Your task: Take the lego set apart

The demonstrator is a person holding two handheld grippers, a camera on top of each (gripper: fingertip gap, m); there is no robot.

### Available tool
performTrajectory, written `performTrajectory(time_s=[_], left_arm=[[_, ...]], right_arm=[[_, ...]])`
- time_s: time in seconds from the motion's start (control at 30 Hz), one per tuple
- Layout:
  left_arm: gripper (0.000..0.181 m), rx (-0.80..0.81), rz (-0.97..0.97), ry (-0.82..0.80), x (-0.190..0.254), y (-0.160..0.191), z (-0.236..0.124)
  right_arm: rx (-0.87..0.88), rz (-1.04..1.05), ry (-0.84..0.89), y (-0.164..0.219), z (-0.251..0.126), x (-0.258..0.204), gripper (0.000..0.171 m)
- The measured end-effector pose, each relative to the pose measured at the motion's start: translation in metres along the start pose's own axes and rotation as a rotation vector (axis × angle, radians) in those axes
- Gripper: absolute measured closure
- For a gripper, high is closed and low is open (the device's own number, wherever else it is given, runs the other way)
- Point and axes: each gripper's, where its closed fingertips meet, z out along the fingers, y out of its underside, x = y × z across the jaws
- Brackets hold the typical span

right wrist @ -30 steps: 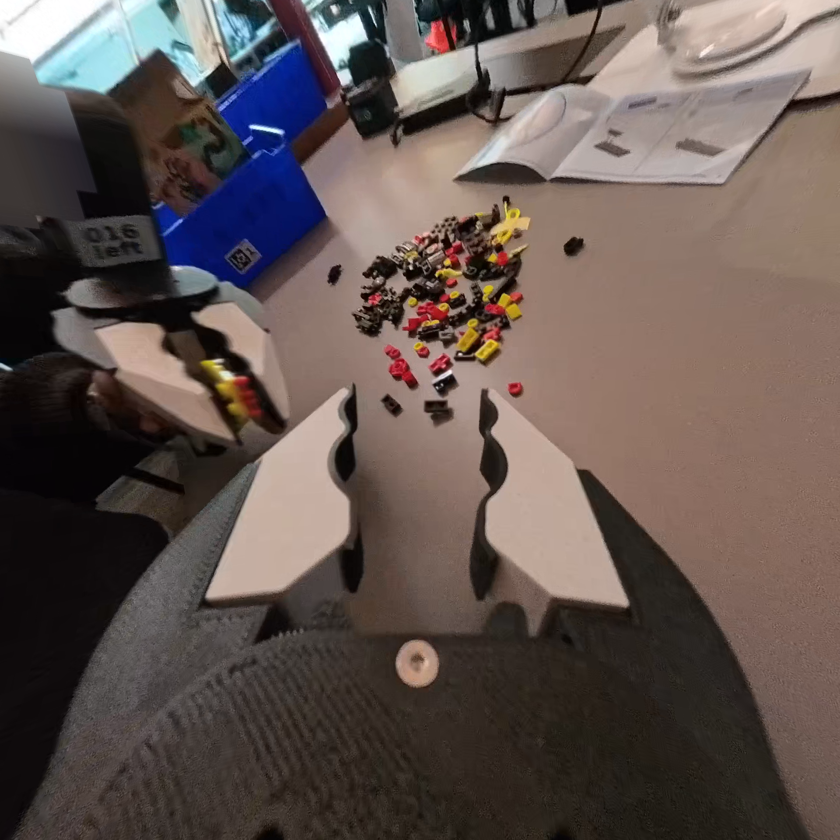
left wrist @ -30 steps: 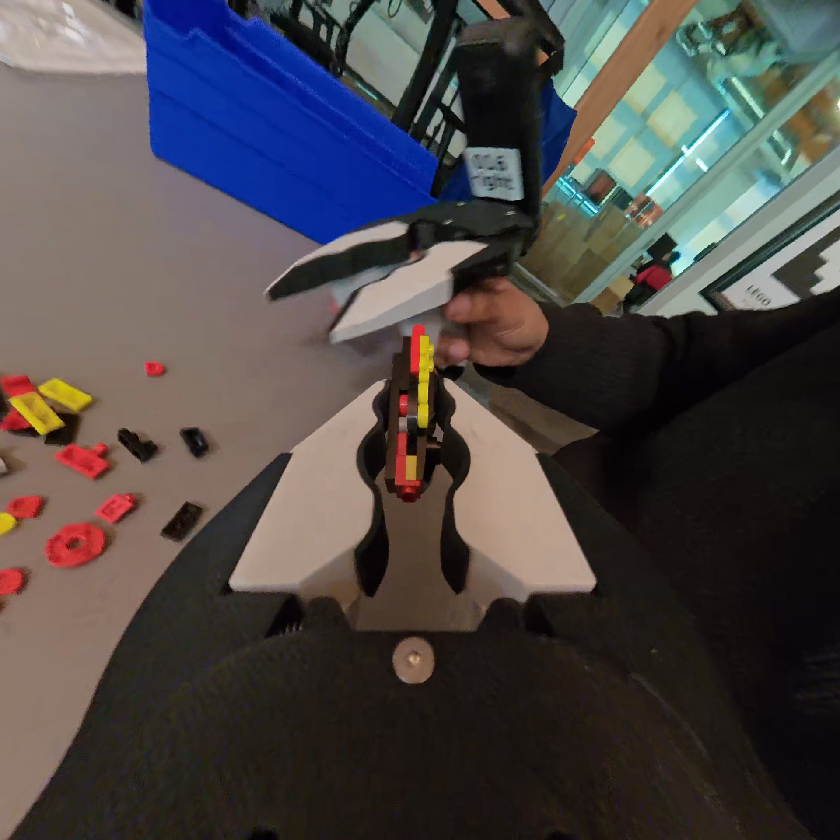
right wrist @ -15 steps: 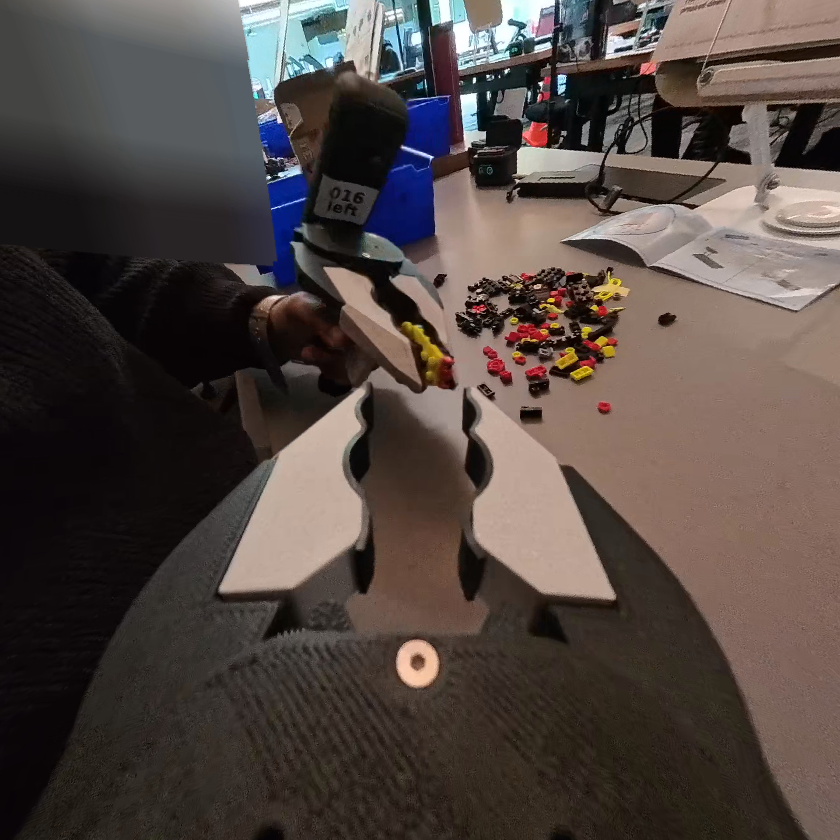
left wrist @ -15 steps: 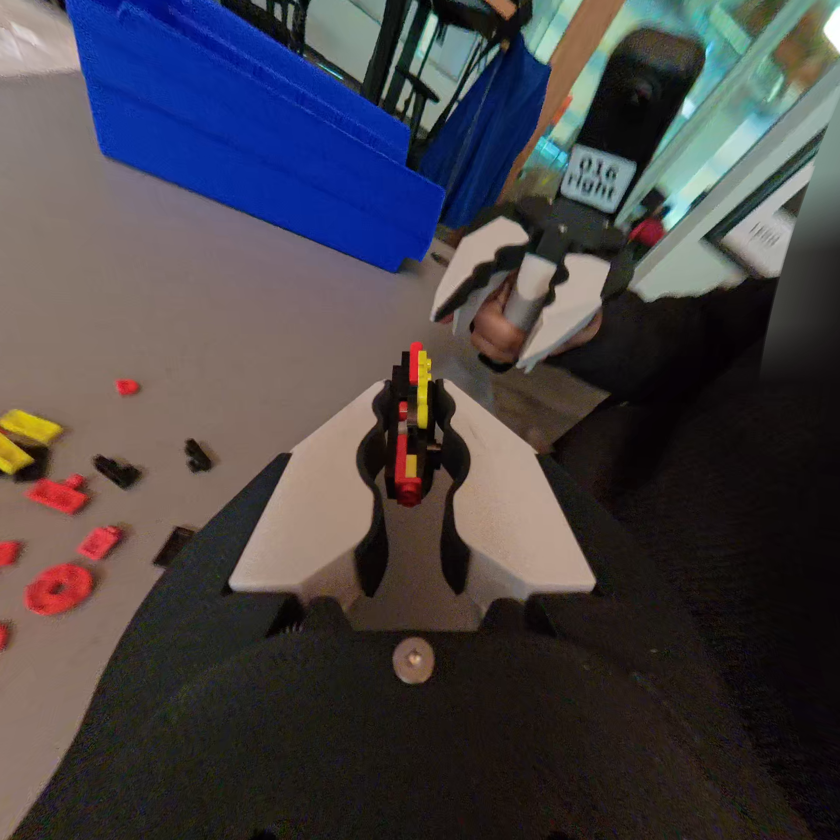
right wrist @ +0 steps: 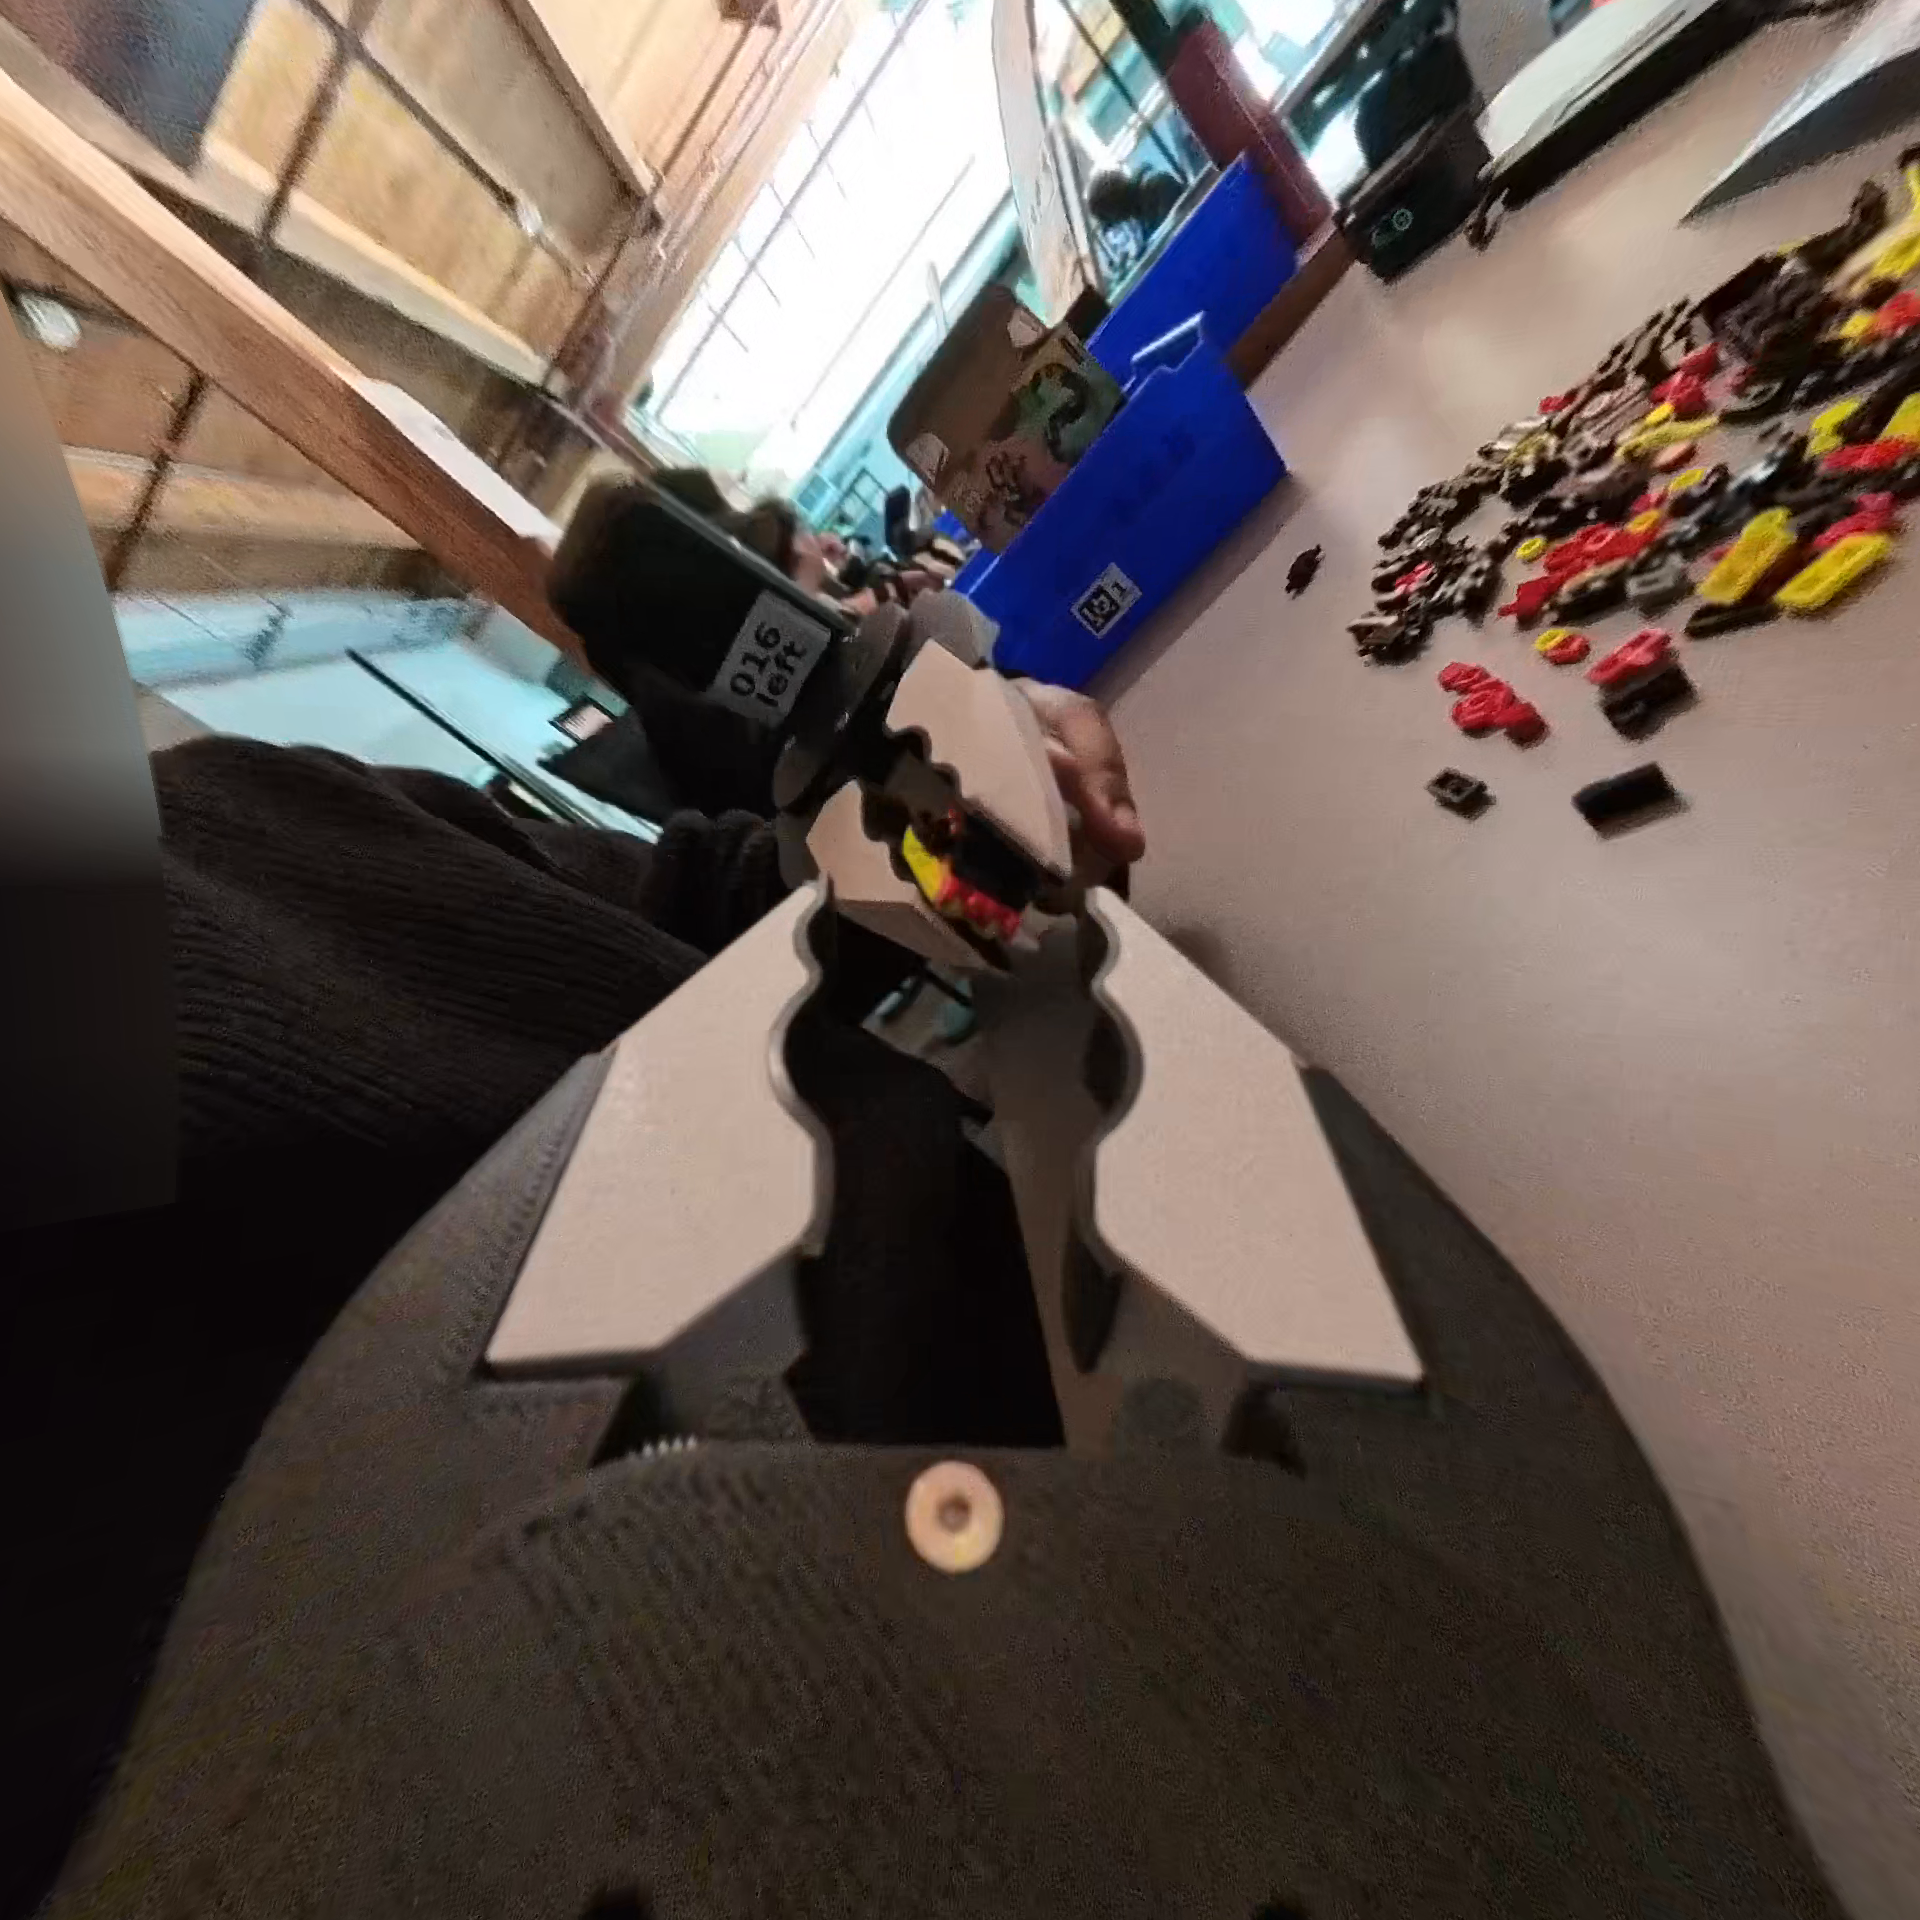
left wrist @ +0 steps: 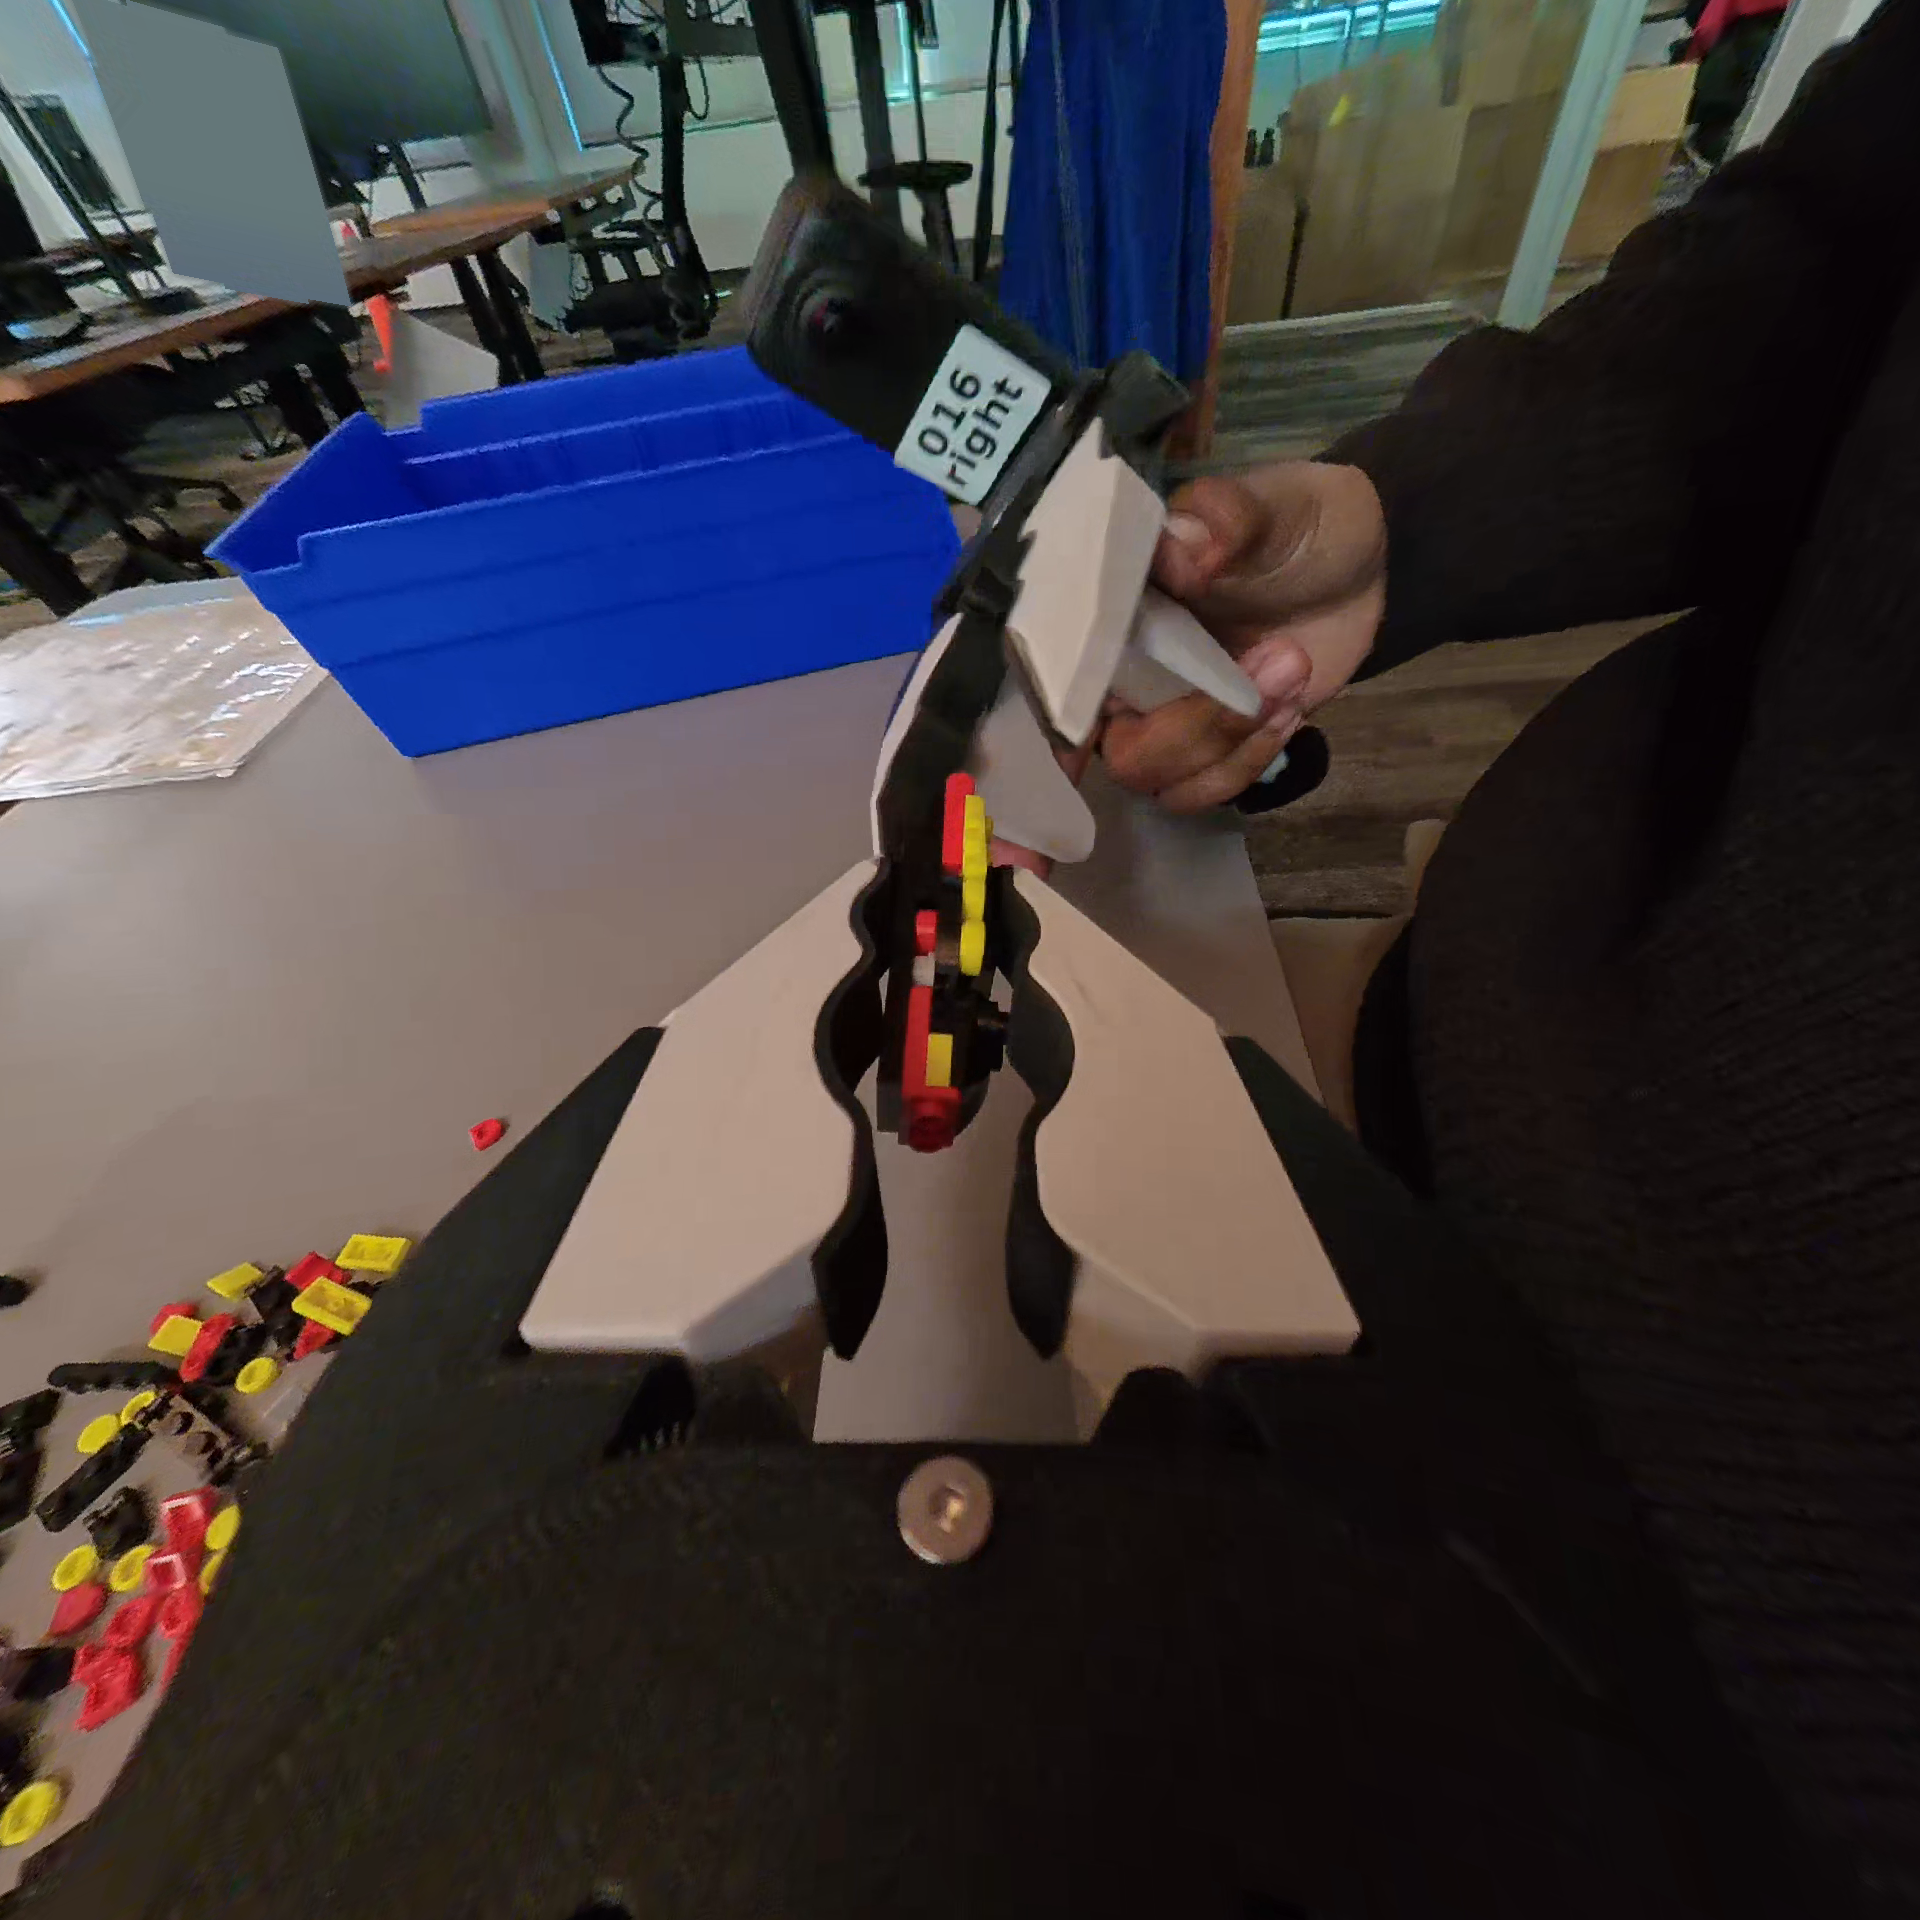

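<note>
Even indoor light fills both views. Behind the blue bin [right wrist: 1143, 499] a window [right wrist: 831, 260] glares white. Loose bricks [right wrist: 1662, 540] beside that bin smear with motion blur, and straight lines bow toward the wide-angle edges.

Left gripper [left wrist: 940, 935] has its jaws clamped tight; right gripper [right wrist: 951, 940] has jaws spread wide, its tips meeting the left's, each hand-held.

Two grippers are showing: left gripper [left wrist: 940, 894] and right gripper [right wrist: 951, 935]. One lego piece [left wrist: 940, 977] is sitting clamped. One blue bin [left wrist: 582, 561] is standing by; loose bricks [right wrist: 1683, 540] are lying too many to count.
</note>
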Motion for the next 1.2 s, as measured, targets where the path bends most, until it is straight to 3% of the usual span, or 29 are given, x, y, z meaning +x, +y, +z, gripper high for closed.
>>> performTrajectory(time_s=[0.13, 0.23, 0.3, 0.43, 0.53, 0.63, 0.73, 0.8, 1.2], left_arm=[[0.164, -0.042, 0.08, -0.028, 0.002, 0.006, 0.002], [0.164, -0.073, 0.108, -0.039, 0.003, 0.011, 0.006], [0.163, -0.079, 0.099, -0.056, 0.0, 0.012, 0.006], [0.121, -0.107, -0.056, -0.113, -0.021, 0.016, 0.002], [0.114, -0.01, -0.353, -0.019, -0.026, 0.008, -0.004], [0.124, 0.154, -0.726, 0.262, -0.01, -0.018, -0.006], [0.143, 0.263, -0.91, 0.395, -0.006, -0.034, -0.007], [0.164, 0.309, -0.909, 0.407, -0.006, -0.04, -0.011], [0.168, 0.336, -0.865, 0.358, -0.016, -0.039, -0.019]], right_arm=[[-0.027, 0.132, -0.007, 0.009, 0.003, 0.011, 0.129], [-0.041, 0.182, -0.035, 0.016, 0.006, 0.008, 0.147], [-0.017, 0.207, -0.041, 0.014, 0.005, 0.01, 0.148], [0.097, 0.073, -0.036, -0.011, -0.007, 0.005, 0.149], [0.169, -0.186, 0.031, -0.03, -0.018, -0.007, 0.15], [0.159, -0.497, 0.141, -0.035, -0.02, -0.017, 0.152], [0.159, -0.67, 0.207, -0.035, -0.016, -0.025, 0.153], [0.168, -0.65, 0.218, -0.036, -0.017, -0.023, 0.153], [0.071, -0.592, 0.214, -0.024, -0.013, -0.006, 0.164]])
